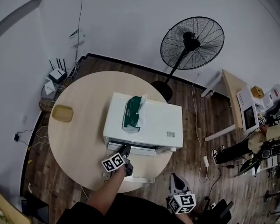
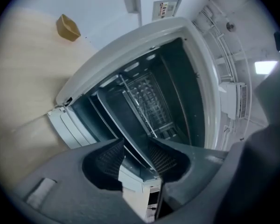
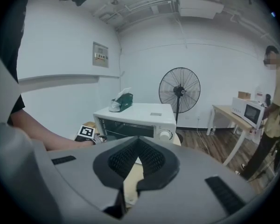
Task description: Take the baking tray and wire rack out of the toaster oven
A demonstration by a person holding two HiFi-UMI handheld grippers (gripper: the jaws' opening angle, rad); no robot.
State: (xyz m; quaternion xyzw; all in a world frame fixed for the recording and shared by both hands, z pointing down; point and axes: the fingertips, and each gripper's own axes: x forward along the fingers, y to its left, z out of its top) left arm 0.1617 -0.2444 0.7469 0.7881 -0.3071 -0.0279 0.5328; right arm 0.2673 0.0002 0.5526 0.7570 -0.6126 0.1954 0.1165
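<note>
**Left gripper at the oven mouth, jaws apart around the tray's rim**

The left gripper [image 2: 135, 158] has its jaws partly open, with the tray's [image 2: 115, 113] front rim between the pads and not pinched. The tray and the rack [image 2: 150, 101] above it sit inside the open oven [image 1: 149, 120] on the table [image 1: 79, 134]. The right gripper [image 3: 138, 142] is held back from the oven, jaws together and empty.

Toaster oven [image 1: 154, 120] on the round table [image 1: 79, 125], toward its right edge.
A tissue pack [image 1: 133, 113] lies on the oven's top, and a small dish [image 1: 62, 113] sits by the table's left edge. Inside the oven the baking tray [image 2: 116, 111] lies under the wire rack [image 2: 151, 104], with the left gripper [image 1: 125, 150] at the mouth. A fan [image 1: 191, 43] stands behind the table, and a desk [image 1: 231, 85] is off to the right.
</note>
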